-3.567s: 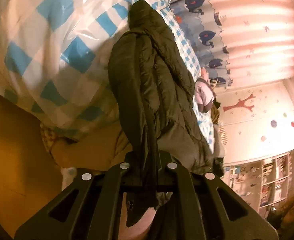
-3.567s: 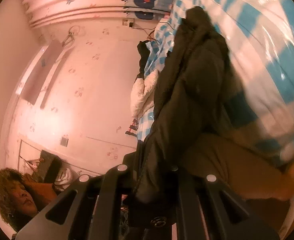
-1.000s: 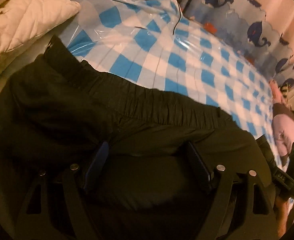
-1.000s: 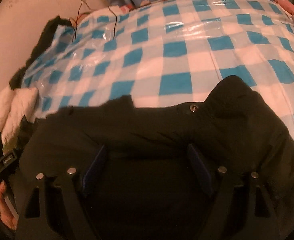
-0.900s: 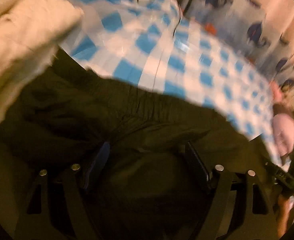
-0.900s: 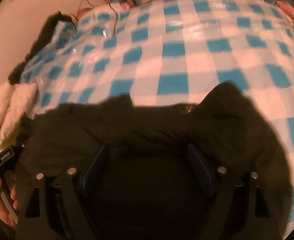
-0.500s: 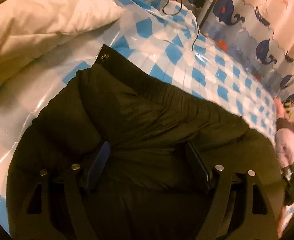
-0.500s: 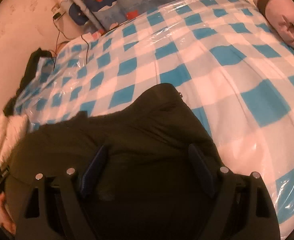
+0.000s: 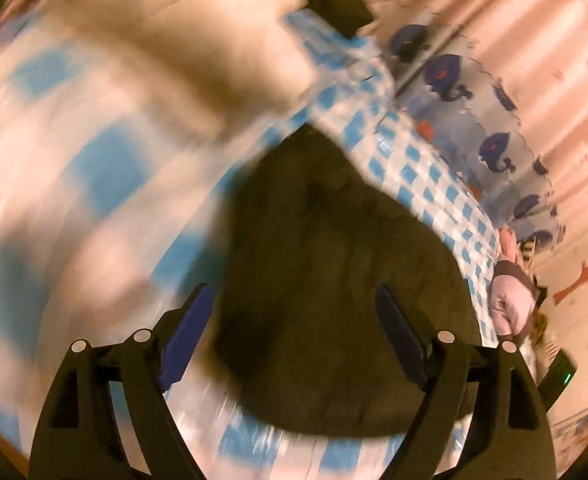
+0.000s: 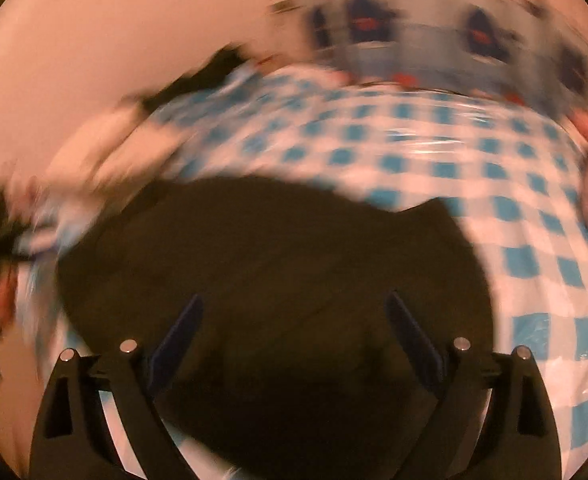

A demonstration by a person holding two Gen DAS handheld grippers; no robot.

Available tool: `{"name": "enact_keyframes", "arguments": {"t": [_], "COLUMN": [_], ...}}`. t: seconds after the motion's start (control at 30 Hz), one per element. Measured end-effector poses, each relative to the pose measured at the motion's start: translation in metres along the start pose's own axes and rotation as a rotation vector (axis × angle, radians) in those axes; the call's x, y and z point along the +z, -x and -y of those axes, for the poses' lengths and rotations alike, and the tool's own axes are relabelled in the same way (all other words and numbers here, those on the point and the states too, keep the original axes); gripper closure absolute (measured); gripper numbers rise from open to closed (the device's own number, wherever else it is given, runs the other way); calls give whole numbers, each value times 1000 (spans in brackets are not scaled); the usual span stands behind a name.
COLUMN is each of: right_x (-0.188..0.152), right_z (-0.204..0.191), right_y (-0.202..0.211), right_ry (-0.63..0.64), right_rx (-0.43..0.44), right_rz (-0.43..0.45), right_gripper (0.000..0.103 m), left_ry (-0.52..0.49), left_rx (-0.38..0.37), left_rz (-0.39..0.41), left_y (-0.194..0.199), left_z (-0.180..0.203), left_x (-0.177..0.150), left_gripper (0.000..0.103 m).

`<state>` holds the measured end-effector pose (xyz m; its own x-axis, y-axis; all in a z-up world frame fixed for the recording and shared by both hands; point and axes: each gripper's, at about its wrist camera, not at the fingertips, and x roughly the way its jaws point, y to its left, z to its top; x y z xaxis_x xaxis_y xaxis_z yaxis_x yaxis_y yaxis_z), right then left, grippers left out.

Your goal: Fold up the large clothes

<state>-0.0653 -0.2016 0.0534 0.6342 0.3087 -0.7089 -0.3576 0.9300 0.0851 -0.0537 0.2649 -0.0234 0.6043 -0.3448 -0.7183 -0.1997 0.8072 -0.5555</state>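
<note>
While both views are smeared by blur, the dark jacket [image 9: 334, 280] can be made out lying in a bunched heap on the blue-and-white checked bed cover [image 9: 105, 168], filling the middle and lower middle of the left wrist frame. The left gripper [image 9: 294, 320] stands with its jaws spread wide; they have just been opening, and the blue pads [image 9: 185, 332] sit apart from the cloth on either side, pinching nothing (the jacket only shows through the gap between them). A pale quilted bundle [image 9: 197, 40] blurs across the upper left of that frame, and a whale-print curtain [image 9: 474, 128] runs down the upper right.

From the right wrist view the jacket [image 10: 277, 280] spreads over the lower middle of the frame, on the checked cover [image 10: 434, 152] that stretches across the middle and right. The right gripper [image 10: 294, 344] is likewise splayed wide, its jaws having just been opening, with nothing clamped between the pads [image 10: 414, 340]. Whale-print fabric [image 10: 414, 32] lines the top edge.
</note>
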Motion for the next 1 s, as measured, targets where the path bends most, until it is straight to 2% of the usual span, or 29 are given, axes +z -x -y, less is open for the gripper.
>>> {"name": "enact_keyframes", "arguments": {"t": [0.07,0.17,0.23,0.3,0.4,0.43,0.47,0.53,0.57,0.67,0.93,1.0], "right_x": [-20,-42,-49,-47,-40,-37,-26,-11,-2,5,0,-2], "right_z": [-50,-105,-138,-154,-160,-158,-149,-123,-100,-65,-29,-19], "right_y": [-6,-18,-28,-44,-73,-79,-82,-75,-71,-69,-56,-33], "right_ry": [169,363,489,554,561,536,450,221,56,-151,-271,-293], "right_rx": [-3,-38,-87,-139,-212,-220,-196,-97,-23,61,137,140], "right_rz": [-46,-78,-66,-74,-124,-131,-126,-113,-97,-78,-71,-5], "right_gripper": [14,14,13,10,9,9,9,9,9,9,9,9], "left_ry": [79,191,215,249,264,269,278,282,282,295,370,403], "left_rx": [-18,-56,-83,-105,-136,-143,-157,-175,-183,-202,-262,-327], "left_rz": [-55,-119,-141,-159,-167,-167,-174,-185,-191,-212,-196,-111], "left_y": [-2,-15,-26,-37,-50,-51,-54,-59,-61,-68,-101,-96], "left_z": [-22,-42,-42,-41,-35,-33,-30,-25,-23,-22,-9,-6], "left_x": [-21,-50,-63,-72,-77,-78,-79,-81,-83,-81,-72,-69], "left_gripper": [23,24,23,23,23,23,23,23,23,22,21,23]}}
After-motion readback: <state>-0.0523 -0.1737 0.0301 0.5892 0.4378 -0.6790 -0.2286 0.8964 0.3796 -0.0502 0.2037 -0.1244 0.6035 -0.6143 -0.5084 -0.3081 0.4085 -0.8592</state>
